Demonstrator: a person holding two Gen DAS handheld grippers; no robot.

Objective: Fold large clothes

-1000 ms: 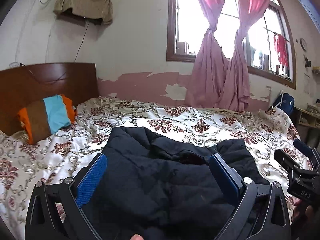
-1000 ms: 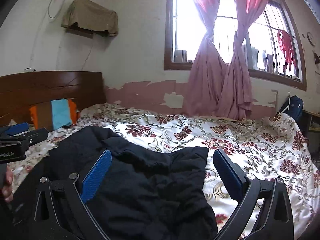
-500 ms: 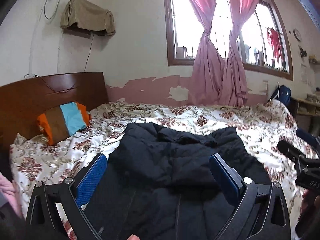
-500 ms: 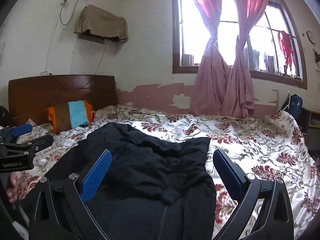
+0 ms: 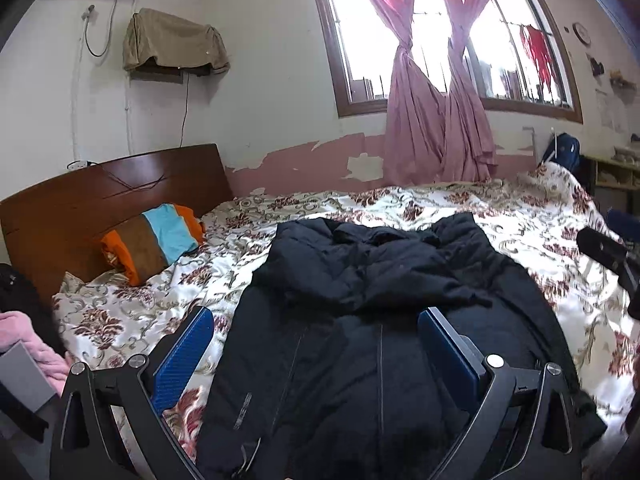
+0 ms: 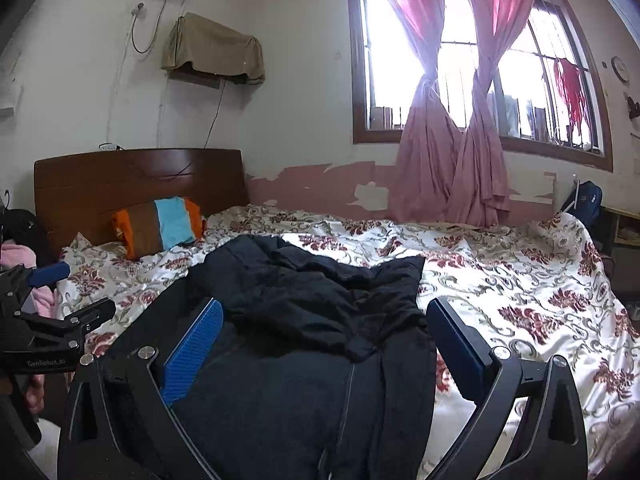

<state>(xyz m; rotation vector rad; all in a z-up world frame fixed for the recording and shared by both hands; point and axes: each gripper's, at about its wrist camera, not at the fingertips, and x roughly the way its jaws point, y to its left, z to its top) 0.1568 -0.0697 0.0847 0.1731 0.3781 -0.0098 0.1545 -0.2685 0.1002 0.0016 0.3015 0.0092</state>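
Both hand-held grippers, left [image 5: 316, 344] and right [image 6: 324, 340], pulled back and up since a second ago, jaws spread, holding nothing. Black jacket [image 5: 372, 320] lies released on bed [image 5: 540, 232] near front edge, upper part seemingly folded down; next fold pending.

Bedspread [image 6: 520, 280] free – pillow [image 6: 158, 224] far-left

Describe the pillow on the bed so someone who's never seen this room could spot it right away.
Find the wooden headboard at the end of the bed. The pillow leans against it, beyond the black coat. It alone has plain orange, brown and light blue stripes; the bedding is floral.
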